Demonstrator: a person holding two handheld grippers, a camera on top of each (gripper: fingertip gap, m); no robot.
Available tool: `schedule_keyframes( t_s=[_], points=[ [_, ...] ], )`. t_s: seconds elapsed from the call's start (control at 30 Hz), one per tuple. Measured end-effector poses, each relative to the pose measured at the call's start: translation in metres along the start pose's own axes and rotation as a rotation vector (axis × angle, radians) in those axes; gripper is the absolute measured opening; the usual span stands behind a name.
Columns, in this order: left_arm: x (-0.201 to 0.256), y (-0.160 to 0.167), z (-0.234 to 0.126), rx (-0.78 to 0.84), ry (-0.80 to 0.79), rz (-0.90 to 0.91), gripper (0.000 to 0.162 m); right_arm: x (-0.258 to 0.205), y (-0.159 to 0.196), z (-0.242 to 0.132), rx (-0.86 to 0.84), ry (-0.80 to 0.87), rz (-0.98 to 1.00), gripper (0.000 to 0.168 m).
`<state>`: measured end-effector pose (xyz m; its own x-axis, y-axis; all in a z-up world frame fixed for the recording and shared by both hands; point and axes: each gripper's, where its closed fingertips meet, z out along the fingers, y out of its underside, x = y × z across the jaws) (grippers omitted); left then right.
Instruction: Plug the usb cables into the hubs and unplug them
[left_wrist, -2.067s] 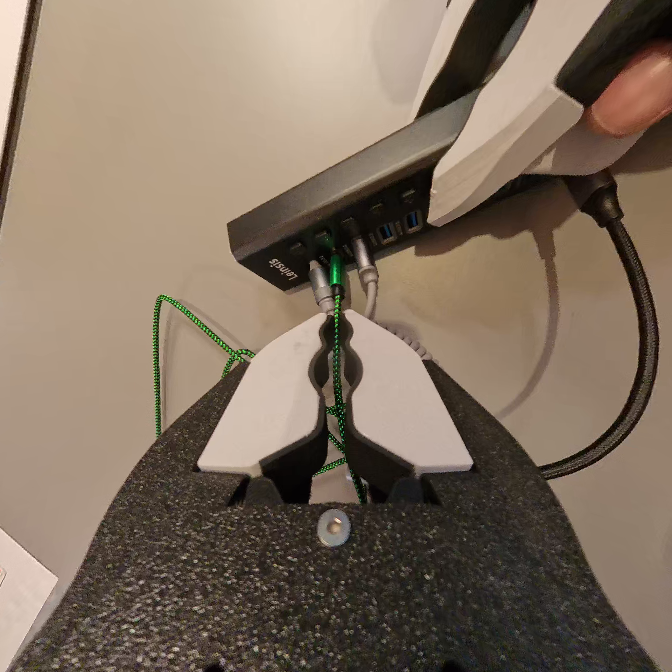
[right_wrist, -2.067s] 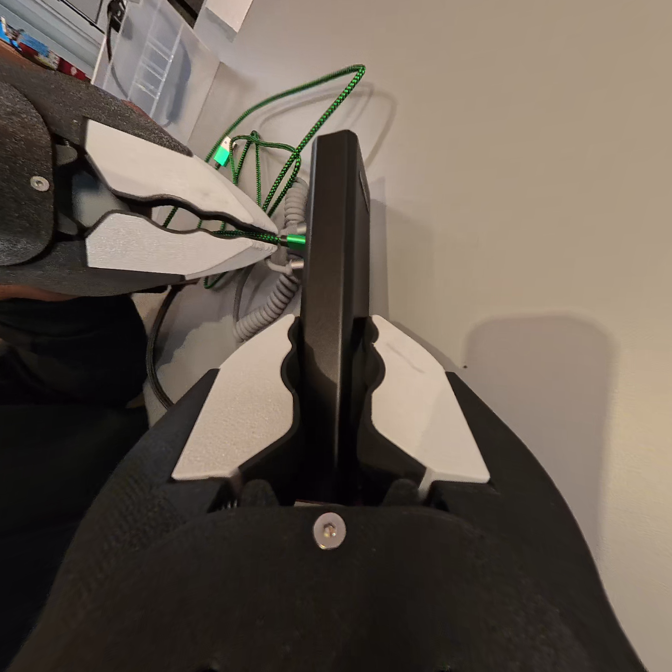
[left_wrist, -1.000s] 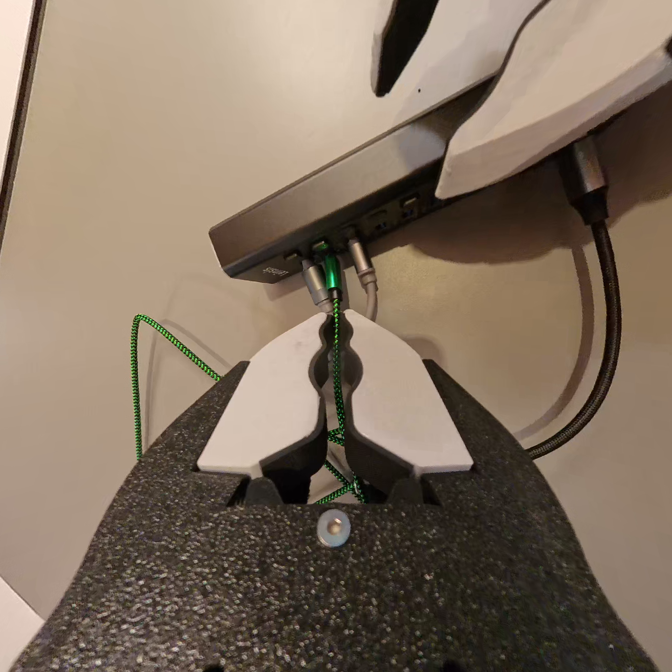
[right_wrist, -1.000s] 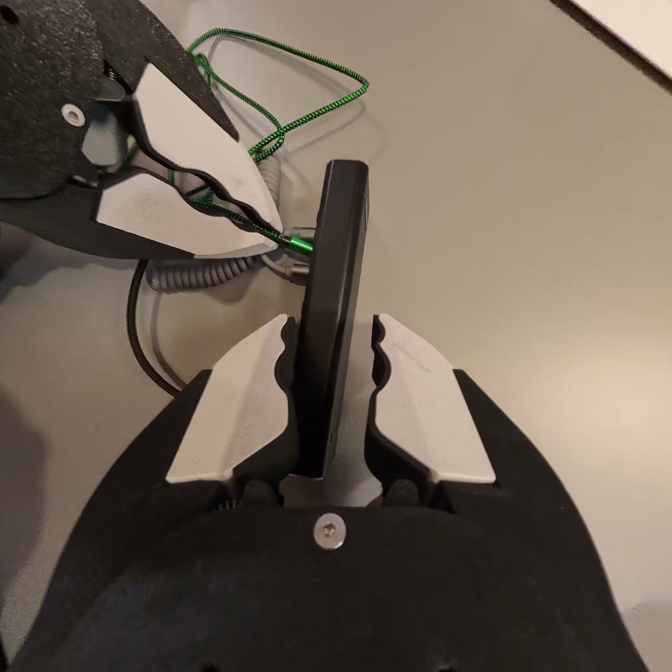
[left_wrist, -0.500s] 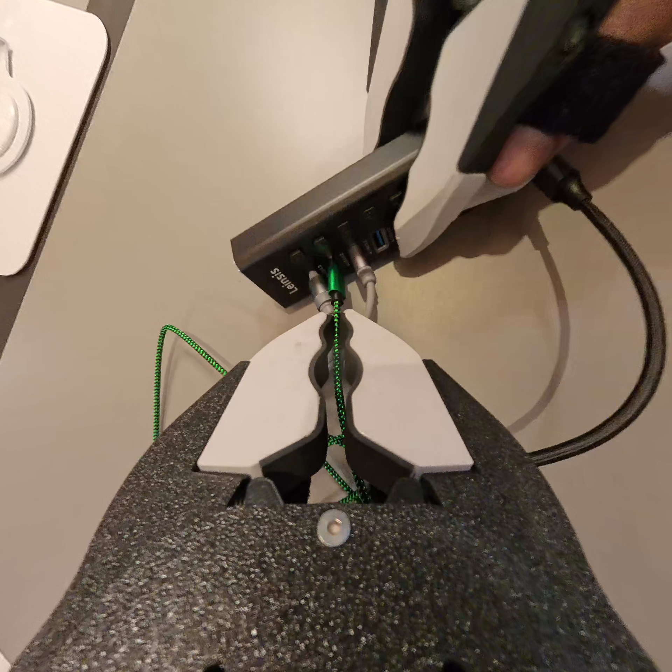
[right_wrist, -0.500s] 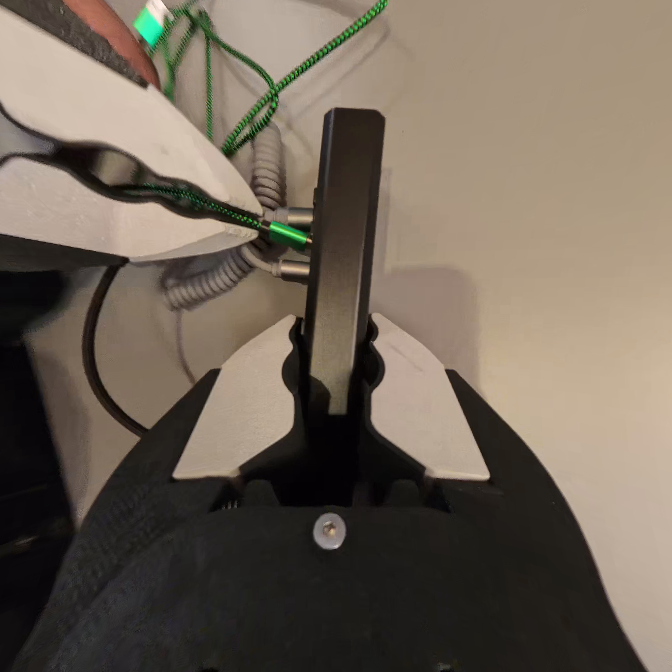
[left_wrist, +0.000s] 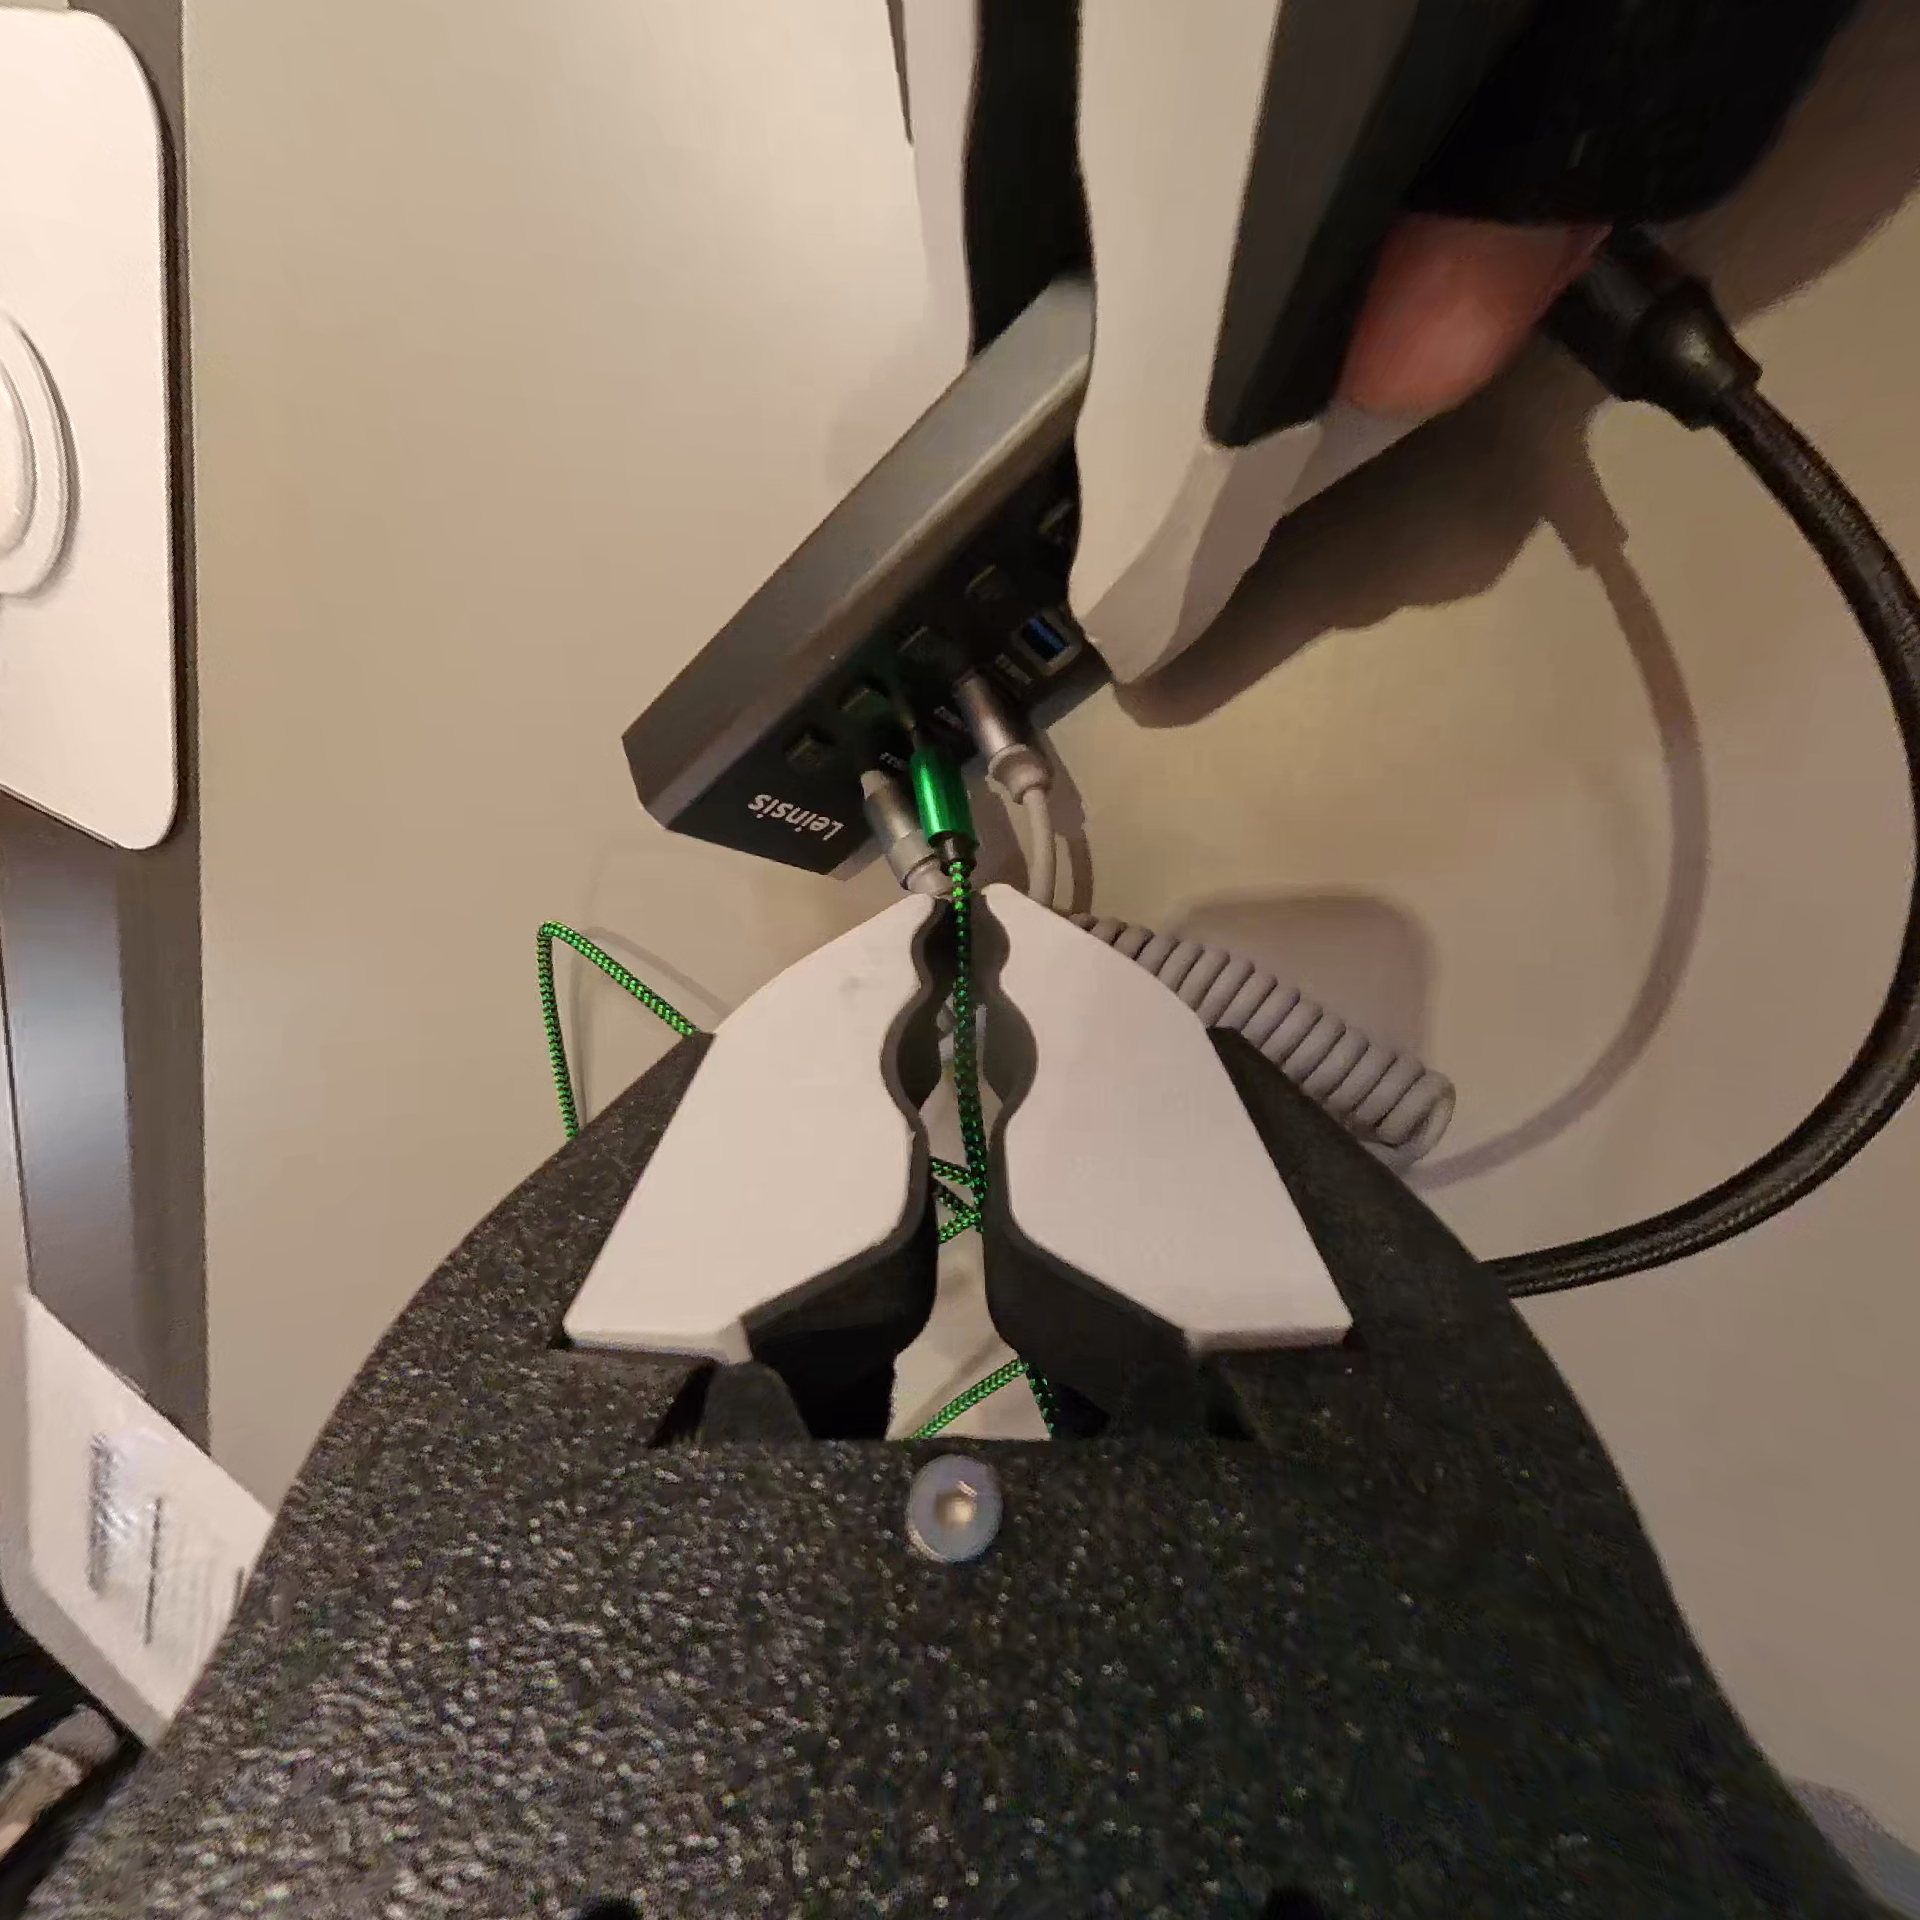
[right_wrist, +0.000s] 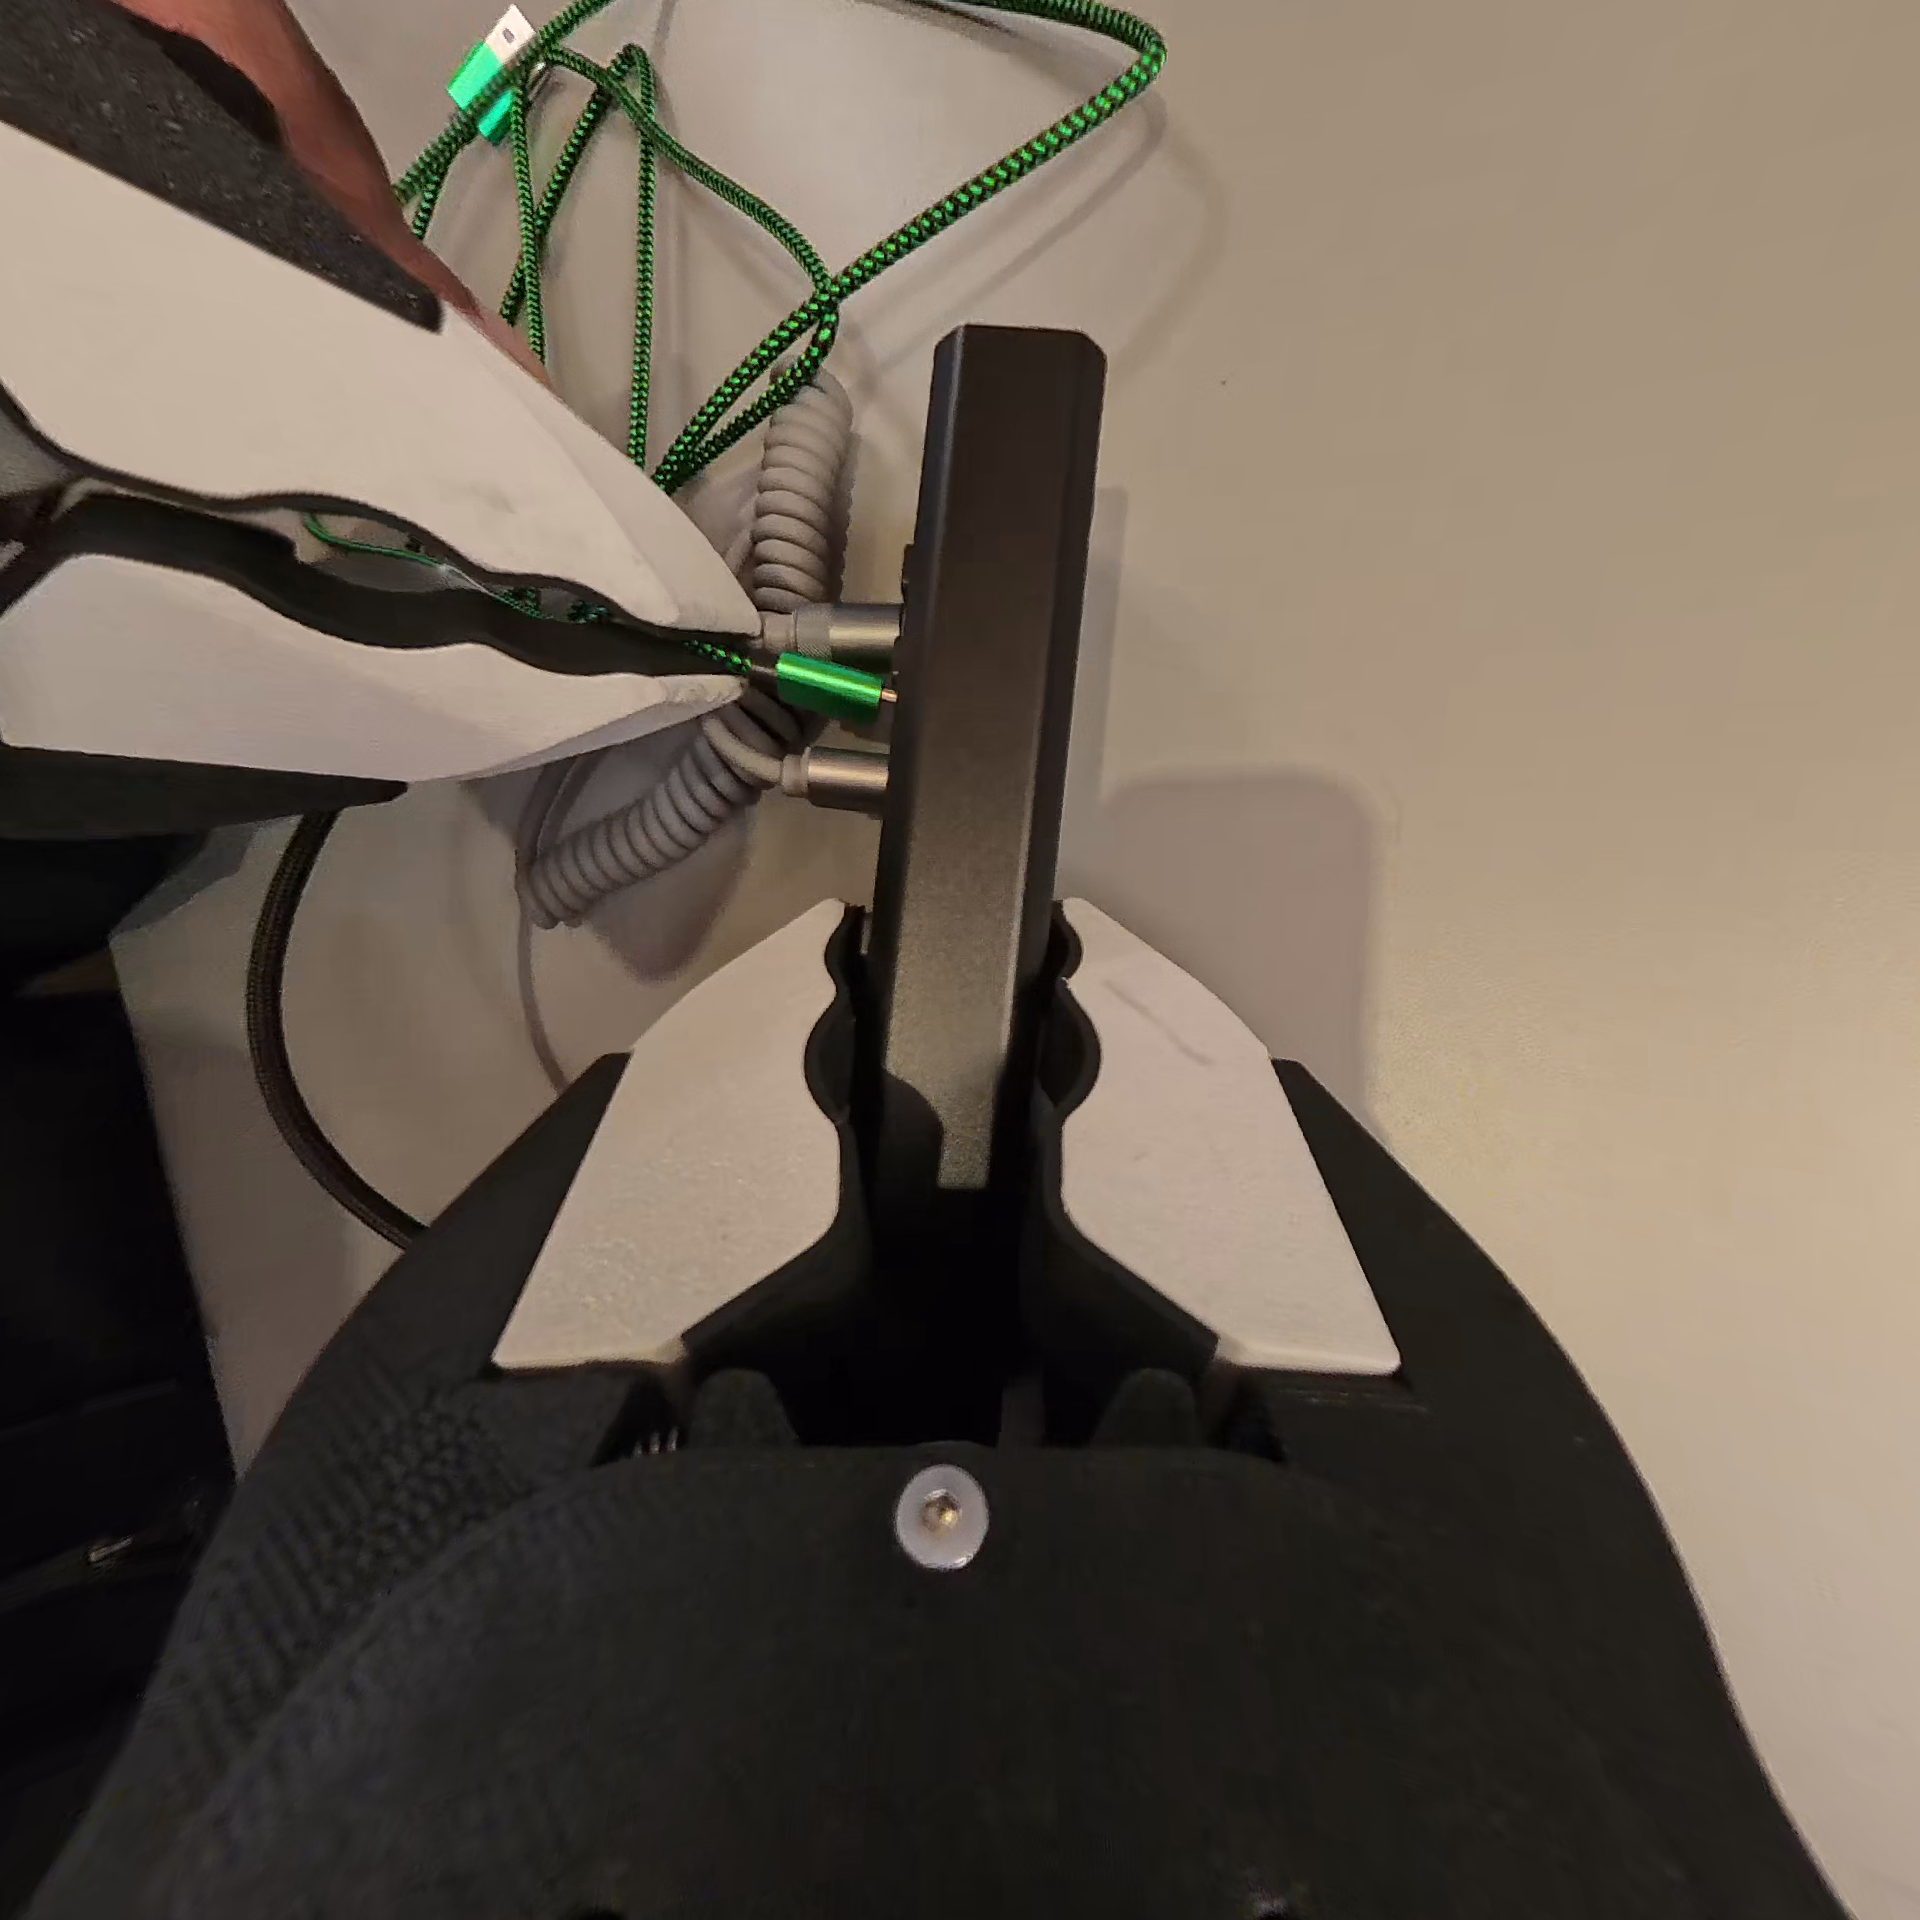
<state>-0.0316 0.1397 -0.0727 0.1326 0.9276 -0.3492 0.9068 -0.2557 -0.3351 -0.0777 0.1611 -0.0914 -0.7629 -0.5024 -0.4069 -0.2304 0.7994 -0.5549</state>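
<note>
A dark grey USB hub stands on edge between the fingers of my right gripper, which is shut on it. The hub also shows in the left wrist view, tilted, with the right gripper on its far end. My left gripper is shut on the green braided cable just behind its green plug. In the right wrist view the green plug sits at the hub's port face with a small gap and a thin metal tip showing. Two grey plugs sit in ports beside it.
A grey coiled cable and a thick black braided cable lie on the beige table right of the hub. The green cable's loose loops and its other plug lie behind my left gripper. A white tray lies far left.
My right gripper has shut on the hub and tipped it up. My left gripper has kept its hold on the green cable, and the green plug now stands slightly back from the port.
</note>
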Motion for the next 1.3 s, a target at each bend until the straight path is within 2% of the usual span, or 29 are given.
schedule_keyframes(
  t_s=[0.03,0.2,0.4,0.57,0.8,0.9,1.03,1.17,1.3],
  points=[
    [0.000,0.000,0.000,0.002,0.002,0.021,0.002,0.000,0.000,0.000,0.000,-0.006,0.006,0.030],
    [0.002,0.000,0.000,0.018,0.003,0.161,0.002,0.001,0.000,0.002,-0.003,-0.021,0.007,0.030],
    [0.001,0.002,-0.004,0.088,0.082,0.143,0.002,-0.004,-0.001,0.004,-0.004,-0.058,0.028,0.030],
    [-0.006,0.003,-0.005,0.031,0.005,0.127,0.002,-0.009,-0.002,0.005,0.019,-0.075,0.081,0.030],
    [-0.008,0.004,0.000,-0.050,-0.071,0.225,0.002,-0.004,-0.002,0.005,0.027,-0.010,0.073,0.030],
    [-0.008,0.002,0.001,-0.006,-0.035,0.136,0.002,-0.001,-0.003,0.004,0.040,0.016,0.062,0.030],
    [-0.015,-0.005,-0.007,0.121,-0.012,-0.007,0.011,-0.002,-0.005,0.002,0.075,-0.034,0.105,0.030],
    [-0.027,-0.011,-0.024,0.248,-0.019,-0.132,0.026,-0.001,-0.007,0.000,0.102,-0.066,0.137,0.030],
    [-0.025,-0.013,-0.035,0.340,0.037,-0.232,0.027,-0.001,-0.009,-0.001,0.124,-0.081,0.153,0.030]
  ],
)
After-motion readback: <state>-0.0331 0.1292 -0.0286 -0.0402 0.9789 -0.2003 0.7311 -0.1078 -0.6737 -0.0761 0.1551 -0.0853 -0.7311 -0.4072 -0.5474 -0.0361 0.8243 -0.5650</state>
